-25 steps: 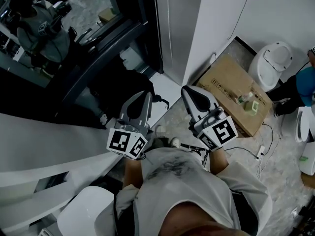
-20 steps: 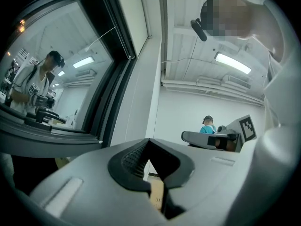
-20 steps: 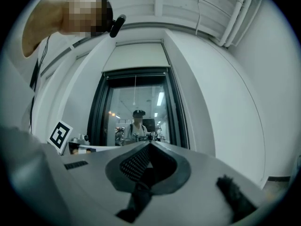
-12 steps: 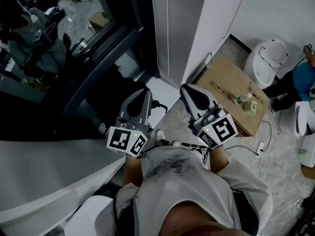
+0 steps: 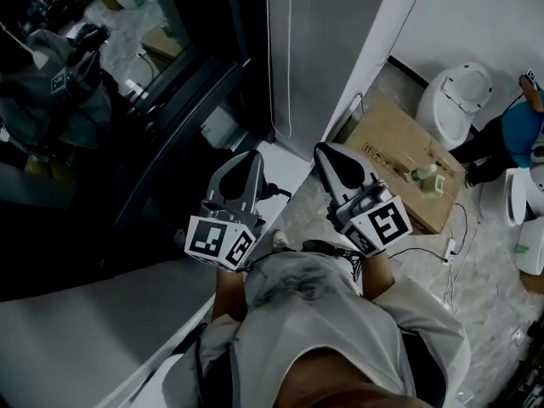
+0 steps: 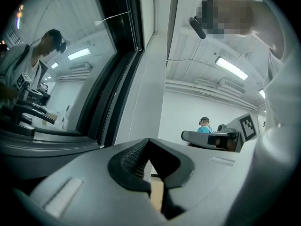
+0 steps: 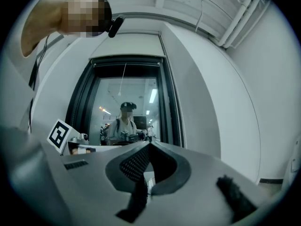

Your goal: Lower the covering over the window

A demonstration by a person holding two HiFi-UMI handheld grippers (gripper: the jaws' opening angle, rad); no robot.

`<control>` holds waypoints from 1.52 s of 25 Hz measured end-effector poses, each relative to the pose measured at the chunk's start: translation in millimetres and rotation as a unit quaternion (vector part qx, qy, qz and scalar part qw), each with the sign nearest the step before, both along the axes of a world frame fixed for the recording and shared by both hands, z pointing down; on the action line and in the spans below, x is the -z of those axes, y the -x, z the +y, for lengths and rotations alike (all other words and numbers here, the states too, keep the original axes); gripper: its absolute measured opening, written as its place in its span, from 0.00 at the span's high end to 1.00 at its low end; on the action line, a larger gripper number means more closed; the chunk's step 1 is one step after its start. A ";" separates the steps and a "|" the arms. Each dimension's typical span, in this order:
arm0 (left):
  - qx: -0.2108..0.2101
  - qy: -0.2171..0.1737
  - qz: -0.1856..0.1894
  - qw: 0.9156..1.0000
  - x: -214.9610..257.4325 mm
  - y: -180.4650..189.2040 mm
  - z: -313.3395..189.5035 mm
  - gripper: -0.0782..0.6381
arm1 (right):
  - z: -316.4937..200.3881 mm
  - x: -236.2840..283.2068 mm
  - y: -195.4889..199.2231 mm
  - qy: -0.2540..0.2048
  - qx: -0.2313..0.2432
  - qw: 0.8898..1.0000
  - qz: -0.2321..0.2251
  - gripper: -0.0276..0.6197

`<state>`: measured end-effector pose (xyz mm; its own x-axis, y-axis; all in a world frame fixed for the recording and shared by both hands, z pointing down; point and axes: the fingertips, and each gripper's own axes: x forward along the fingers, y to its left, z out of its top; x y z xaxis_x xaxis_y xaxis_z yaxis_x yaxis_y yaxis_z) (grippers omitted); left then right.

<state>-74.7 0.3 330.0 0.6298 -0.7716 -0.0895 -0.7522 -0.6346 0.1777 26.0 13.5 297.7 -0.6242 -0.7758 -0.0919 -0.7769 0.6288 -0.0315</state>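
Left gripper (image 5: 252, 160) and right gripper (image 5: 330, 153) are held level, jaws together, empty. Thin cord (image 5: 269, 58) is seen hanging vertical beside window (image 5: 144, 75), ahead, nearer the left gripper.

Both hands carry forward, toward the window (image 5: 127, 117). Left gripper (image 5: 252, 155) and right gripper (image 5: 328, 150) now reach nearer the foot of its dark frame. The frame fills more of the head view's left, and the grey wall panel (image 5: 327, 58) looks wider. White ledge (image 5: 85, 338) slides lower. Reflected person (image 5: 51, 75) drifts left in the glass.
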 end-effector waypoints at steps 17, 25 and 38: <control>0.021 0.006 -0.015 1.000 -15.1 -18.6 -103.6 0.88 | -82.3 -22.6 -7.0 0.010 0.023 0.999 0.024 0.93; 0.042 0.007 -0.029 0.999 -16.9 -35.2 -148.1 0.88 | -112.6 -23.5 -17.6 0.029 0.052 0.998 0.007 0.93; 0.061 0.004 -0.047 0.997 -16.9 -50.3 -198.9 0.86 | -146.6 -37.0 -32.4 0.052 0.068 0.996 -0.003 0.93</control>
